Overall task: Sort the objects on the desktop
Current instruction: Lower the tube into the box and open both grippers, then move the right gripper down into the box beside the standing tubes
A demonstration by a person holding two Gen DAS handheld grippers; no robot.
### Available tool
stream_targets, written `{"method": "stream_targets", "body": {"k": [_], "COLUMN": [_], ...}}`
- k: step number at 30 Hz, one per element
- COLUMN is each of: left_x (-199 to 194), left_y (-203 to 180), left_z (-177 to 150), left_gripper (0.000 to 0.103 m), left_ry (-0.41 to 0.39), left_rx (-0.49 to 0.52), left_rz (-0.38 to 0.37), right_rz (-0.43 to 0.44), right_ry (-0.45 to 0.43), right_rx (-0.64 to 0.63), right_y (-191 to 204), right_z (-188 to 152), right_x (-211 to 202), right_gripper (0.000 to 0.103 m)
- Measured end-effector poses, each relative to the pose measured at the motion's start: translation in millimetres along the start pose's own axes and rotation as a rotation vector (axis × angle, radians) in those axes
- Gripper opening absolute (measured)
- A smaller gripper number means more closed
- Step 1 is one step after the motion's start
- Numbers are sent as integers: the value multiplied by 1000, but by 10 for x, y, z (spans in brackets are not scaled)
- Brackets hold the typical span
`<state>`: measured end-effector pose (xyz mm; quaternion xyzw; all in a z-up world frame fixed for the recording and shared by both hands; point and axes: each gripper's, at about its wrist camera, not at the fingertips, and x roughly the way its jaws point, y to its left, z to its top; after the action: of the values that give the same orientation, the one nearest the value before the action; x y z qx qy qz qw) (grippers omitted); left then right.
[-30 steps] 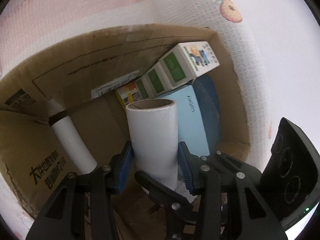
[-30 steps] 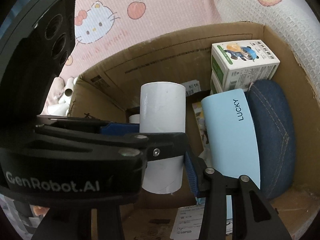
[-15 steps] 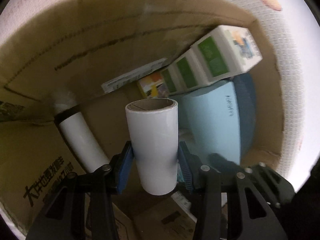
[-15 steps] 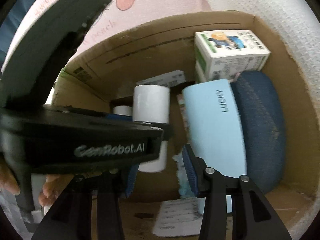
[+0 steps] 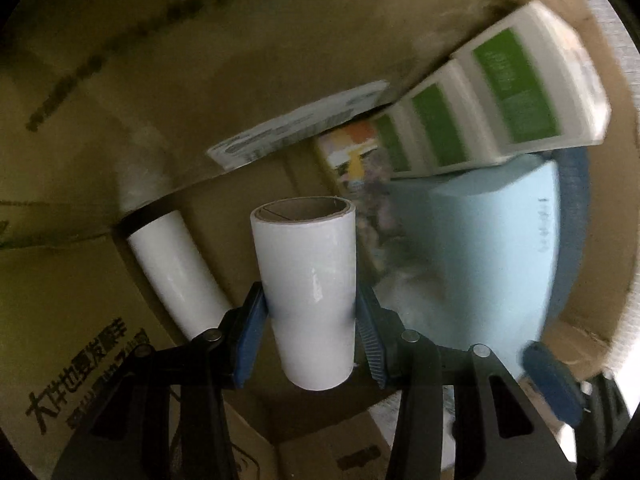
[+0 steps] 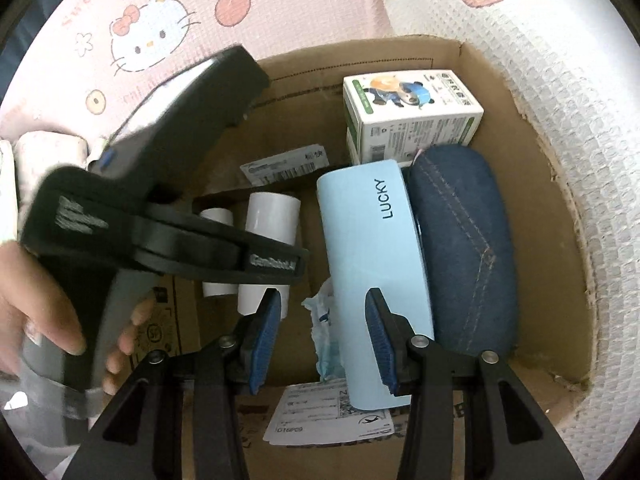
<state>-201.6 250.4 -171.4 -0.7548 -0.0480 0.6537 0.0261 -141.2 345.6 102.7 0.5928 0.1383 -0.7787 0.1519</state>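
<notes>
My left gripper (image 5: 310, 316) points straight down into a cardboard box (image 5: 100, 92), shut on a white roll with a cardboard core (image 5: 306, 272). From the right wrist view the same roll (image 6: 272, 220) hangs low in the box beside a second white roll (image 6: 218, 220), which leans in the corner (image 5: 172, 272). A hand (image 6: 44, 320) holds the left gripper's black body (image 6: 160, 184). Above the box's near side, my right gripper (image 6: 322, 320) stands open with nothing between its blue pads (image 6: 264, 336).
The box also holds a light blue LUCKY case (image 6: 376, 260), a denim case (image 6: 464, 248), stacked green-and-white cartons (image 6: 412, 120), a crumpled tissue (image 6: 324, 320) and paper labels (image 6: 324, 412). A pink and white patterned cloth (image 6: 160, 32) surrounds the box.
The left gripper has sunk deeper into the box with the roll still gripped. The right gripper has drawn back and up, so the left one now sits farther left in its view.
</notes>
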Motion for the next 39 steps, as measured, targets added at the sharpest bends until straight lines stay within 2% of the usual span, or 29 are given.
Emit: {"method": "stream_targets", "body": {"k": [4, 5, 12, 15, 20, 25, 30, 31, 32, 35, 39], "left_x": [106, 133, 252, 256, 97, -313, -649, -701, -755, -928, -1103], "left_y": [25, 27, 80, 89, 161, 175, 302, 323, 339, 378, 454], "left_z": [-4, 2, -17, -24, -51, -123, -219, -243, -271, -352, -441], "left_gripper": [49, 49, 49, 53, 56, 57, 56, 54, 45, 8, 6], "left_ry": [18, 26, 31, 39, 65, 6, -34, -46, -63, -123, -212], "left_rx": [-36, -41, -64, -71, -121, -83, -41, -35, -24, 38, 156], "left_rz": [41, 48, 165, 199, 114, 88, -92, -108, -114, -122, -145], "right_rz": [-11, -14, -90, -118, -112, -111, -98, -95, -89, -69, -47], "right_ry": [15, 19, 43, 48, 54, 48, 45, 46, 49, 64, 83], "right_rx": [-13, -15, -65, -79, -75, -74, -67, -66, -65, -62, -59], "right_y": [-3, -72, -53, -56, -77, -79, -63, -56, -44, 107, 392], "right_z": [-32, 105, 71, 60, 40, 42, 96, 101, 107, 117, 157], "right_x": [16, 62, 101, 96, 58, -15, -46, -47, -43, -9, 85], "right_gripper": [41, 41, 41, 41, 41, 41, 41, 41, 41, 41, 41]}}
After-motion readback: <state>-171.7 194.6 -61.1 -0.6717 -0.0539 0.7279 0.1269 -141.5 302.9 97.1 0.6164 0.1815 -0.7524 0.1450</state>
